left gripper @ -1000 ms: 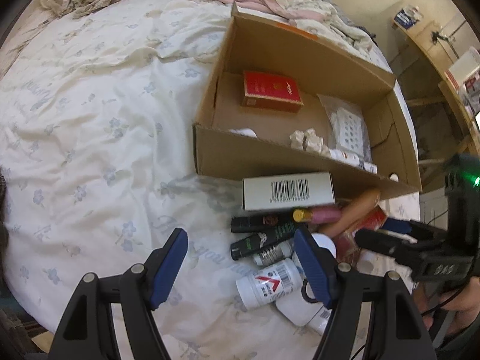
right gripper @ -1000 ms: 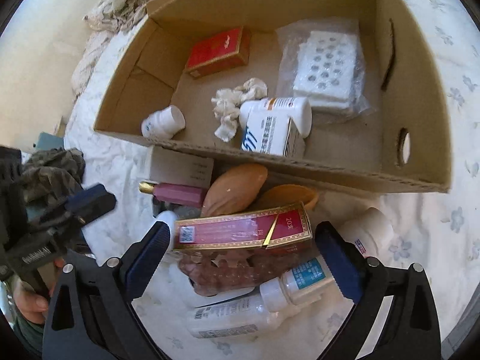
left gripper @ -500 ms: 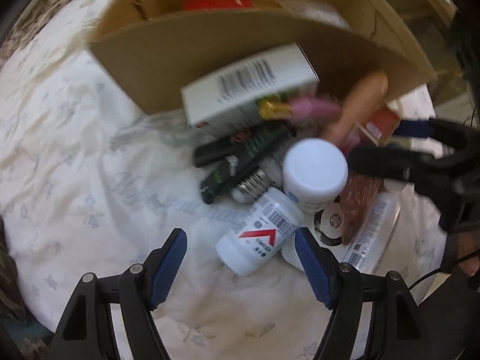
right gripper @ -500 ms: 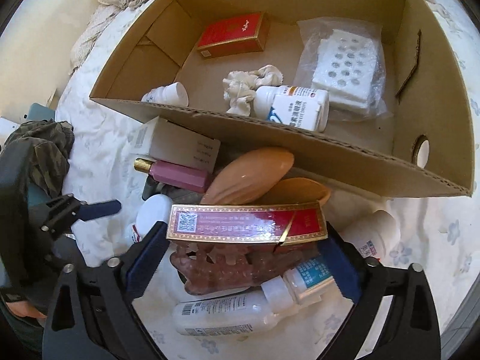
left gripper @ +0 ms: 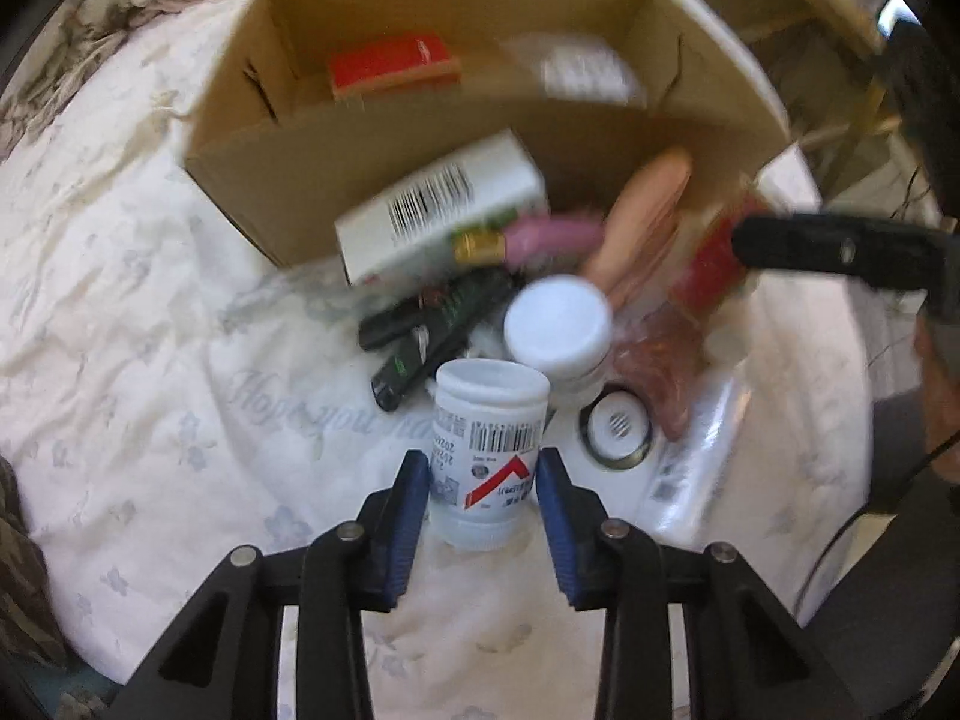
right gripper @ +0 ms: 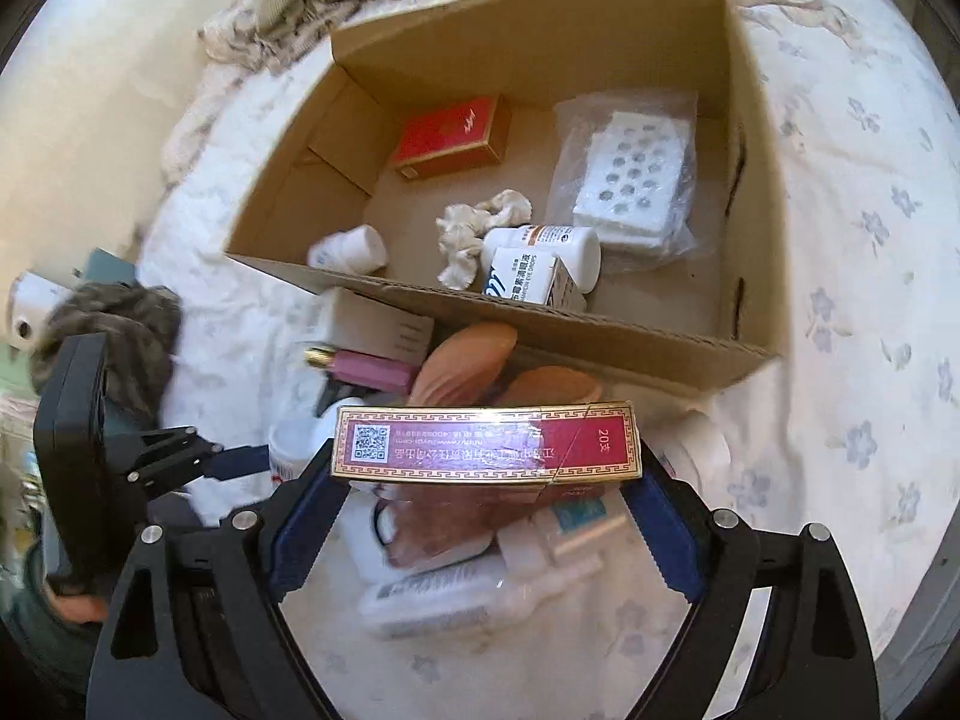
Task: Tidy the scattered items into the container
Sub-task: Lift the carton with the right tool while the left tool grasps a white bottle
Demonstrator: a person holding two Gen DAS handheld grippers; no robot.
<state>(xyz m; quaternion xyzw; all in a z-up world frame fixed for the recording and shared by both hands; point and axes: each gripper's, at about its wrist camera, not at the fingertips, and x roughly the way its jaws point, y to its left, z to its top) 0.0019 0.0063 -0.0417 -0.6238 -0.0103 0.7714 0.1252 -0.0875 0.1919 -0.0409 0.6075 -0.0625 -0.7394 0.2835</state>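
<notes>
The white bottle (left gripper: 489, 450) with the red mark is sitting between the blue pads of the left gripper (left gripper: 483, 495). Its jaws have just been closing around the bottle, and now they are pinching its sides. The bottle is at the edge of a messy pile on the bed (left gripper: 150, 360), just in front of the cardboard box (left gripper: 288, 192). The right gripper (right gripper: 486, 498) is holding a long red pack (right gripper: 486, 444) by its two ends, with its jaws spread wide, above the pile near the box. A small red box (right gripper: 450, 135), crumpled tissue (right gripper: 474, 228) and other bottles are lying inside the cardboard box.
</notes>
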